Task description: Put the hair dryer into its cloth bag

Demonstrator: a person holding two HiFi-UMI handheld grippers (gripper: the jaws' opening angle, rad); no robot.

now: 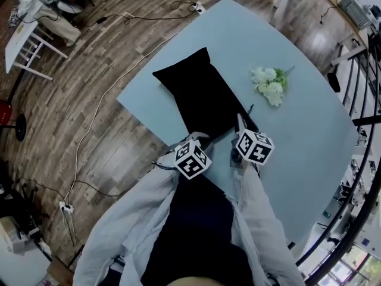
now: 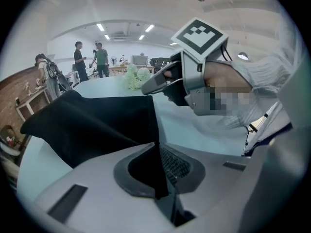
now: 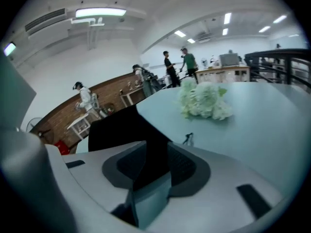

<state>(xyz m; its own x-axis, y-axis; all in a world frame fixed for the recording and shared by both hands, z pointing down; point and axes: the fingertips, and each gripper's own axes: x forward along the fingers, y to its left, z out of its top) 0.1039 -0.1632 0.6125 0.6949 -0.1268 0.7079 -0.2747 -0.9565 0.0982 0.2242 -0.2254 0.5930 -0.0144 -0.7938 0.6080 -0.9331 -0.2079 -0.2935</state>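
A black cloth bag lies lengthwise on the light blue table, its near end towards me. No hair dryer shows in any view. My left gripper is at the bag's near left corner, and the left gripper view shows it shut on a thin fold of the black cloth. At the near right corner is my right gripper. Its jaws stand partly apart, the bag's edge lies between them, and table shows through the gap below. A small cord end sits beside the bag.
A bunch of white flowers lies on the table right of the bag. The table's left edge runs close to the bag. Cables trail over the wooden floor. People stand far off across the room.
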